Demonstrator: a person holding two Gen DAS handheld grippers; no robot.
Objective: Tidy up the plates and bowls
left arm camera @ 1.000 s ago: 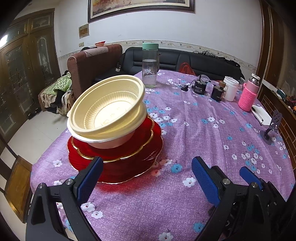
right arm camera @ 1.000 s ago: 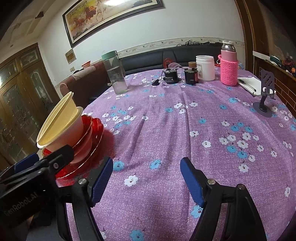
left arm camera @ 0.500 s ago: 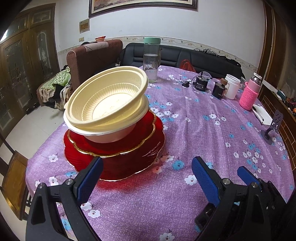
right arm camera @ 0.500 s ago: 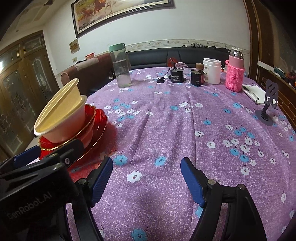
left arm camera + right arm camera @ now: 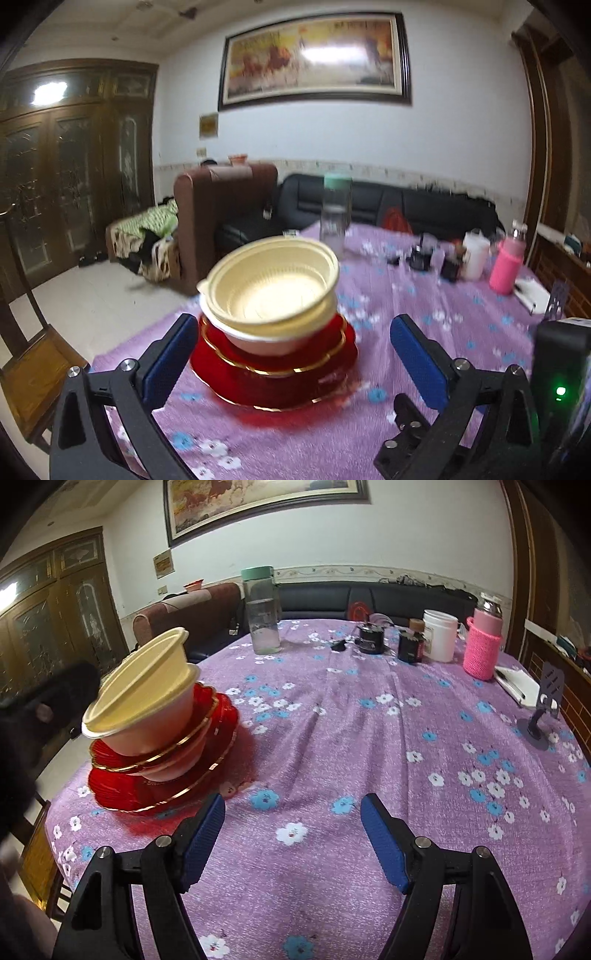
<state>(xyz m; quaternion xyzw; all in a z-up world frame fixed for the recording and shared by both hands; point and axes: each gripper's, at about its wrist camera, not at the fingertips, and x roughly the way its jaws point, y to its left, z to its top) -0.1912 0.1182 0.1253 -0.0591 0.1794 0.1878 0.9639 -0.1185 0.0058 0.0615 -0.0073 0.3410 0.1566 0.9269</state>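
Two nested cream bowls (image 5: 273, 291) sit tilted on a stack of red gold-rimmed plates (image 5: 273, 384) near the table's left edge. My left gripper (image 5: 291, 350) faces the stack. Its jaws are opening, and its blue pads (image 5: 166, 354) flank the plates without pressing on them. This view is blurred. In the right wrist view the same bowls (image 5: 144, 690) and plates (image 5: 122, 794) stand to the left. My right gripper (image 5: 293, 834) hangs open over bare cloth, nothing between its fingers.
The round table (image 5: 369, 738) wears a purple flowered cloth. At its far side stand a water bottle (image 5: 263, 613), dark jars (image 5: 371, 638), a white jar (image 5: 439, 635) and a pink-sleeved flask (image 5: 482, 646). A notebook (image 5: 517, 686) and phone stand (image 5: 543, 709) sit right. A wooden chair (image 5: 33, 369) stands left.
The left view has tilted up and swung so the stack now sits centred between wider-spread fingers. In the right view the left gripper has left the lower left corner.
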